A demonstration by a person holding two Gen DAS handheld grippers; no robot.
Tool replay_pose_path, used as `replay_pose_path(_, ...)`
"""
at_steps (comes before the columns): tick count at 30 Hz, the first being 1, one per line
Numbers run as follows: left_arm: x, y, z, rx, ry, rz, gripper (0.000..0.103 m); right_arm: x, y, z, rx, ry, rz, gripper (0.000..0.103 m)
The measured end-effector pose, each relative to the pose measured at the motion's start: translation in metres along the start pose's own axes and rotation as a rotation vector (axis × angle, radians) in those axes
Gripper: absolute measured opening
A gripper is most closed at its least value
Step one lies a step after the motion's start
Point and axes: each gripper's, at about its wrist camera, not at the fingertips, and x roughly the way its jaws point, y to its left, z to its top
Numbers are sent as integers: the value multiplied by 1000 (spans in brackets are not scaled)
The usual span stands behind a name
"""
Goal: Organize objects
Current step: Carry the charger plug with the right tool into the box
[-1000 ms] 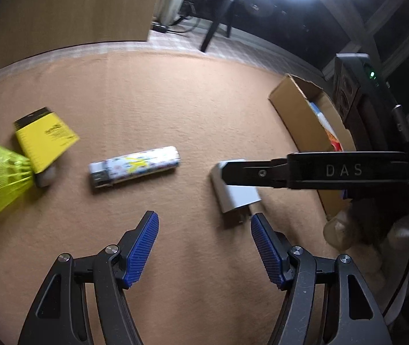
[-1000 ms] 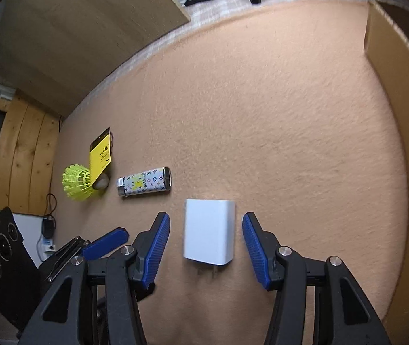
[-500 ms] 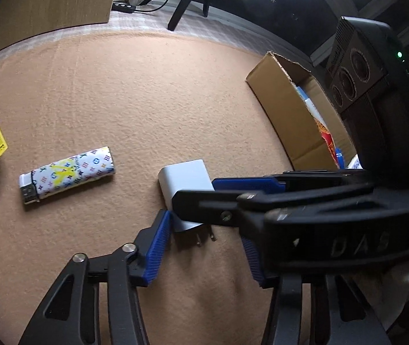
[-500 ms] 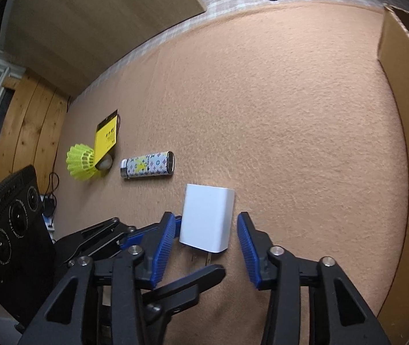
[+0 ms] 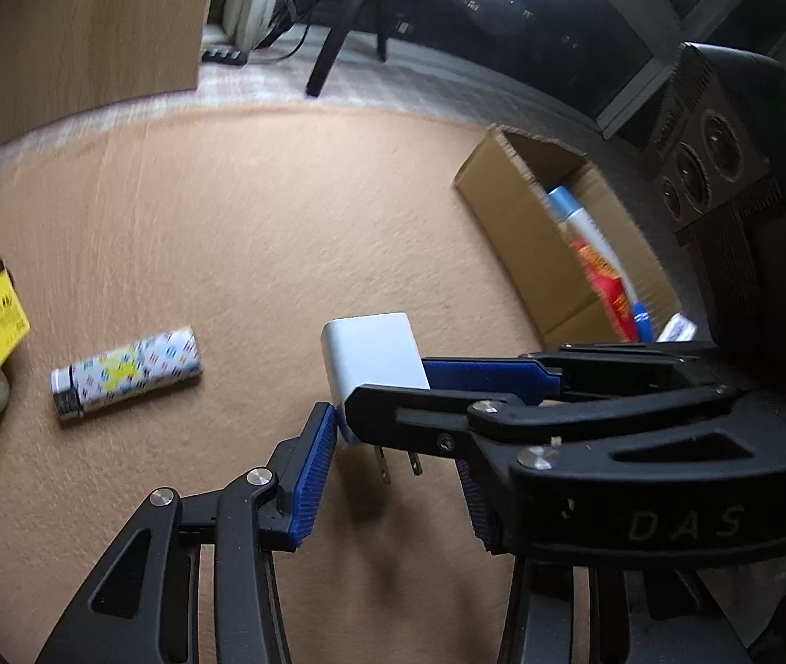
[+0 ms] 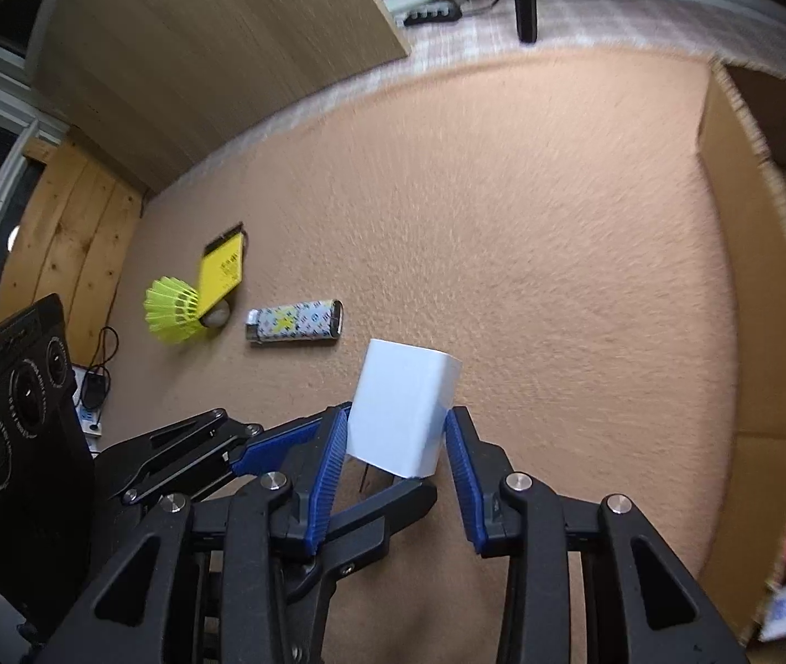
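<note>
We are gripping the white charger (image 6: pixel 402 408) in our right gripper (image 6: pixel 397 445), whose blue pads have just been closing and are now pressing its two sides, its prongs pointing back toward us and its body tilting clear of the tan surface (image 6: pixel 503 221). Our left gripper (image 5: pixel 393 476) is sitting just beside the charger; its jaws have been closing too, one pad is meeting the charger's lower corner, and we cannot tell whether the other is touching it. Left of the charger the patterned lighter (image 6: pixel 296 322) is lying flat, with the yellow shuttlecock (image 6: pixel 174 310) and yellow card (image 6: pixel 221 271) beyond it. Right of the charger the cardboard box (image 5: pixel 525 254) is standing open.
</note>
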Motion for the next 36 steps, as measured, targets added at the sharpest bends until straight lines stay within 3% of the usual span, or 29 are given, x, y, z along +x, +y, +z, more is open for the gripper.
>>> replay_pose_path(7, -12, -55, 23, 89, -54, -3, 45, -61, -18, 0, -6, -110, -21, 34)
replay_pose_path(17, 20, -139, 56, 178, -68, -71, 45, -125, -83, -2, 55, -205, -70, 34)
replay_pose_path(26, 68, -197, 74, 234, -33, -101, 45, -146, -146, -4, 133, -227, -94, 34)
replay_pose_path(36, 98, -222, 80, 271, 8, -104, 45, -146, -186, -3, 195, -217, -77, 34)
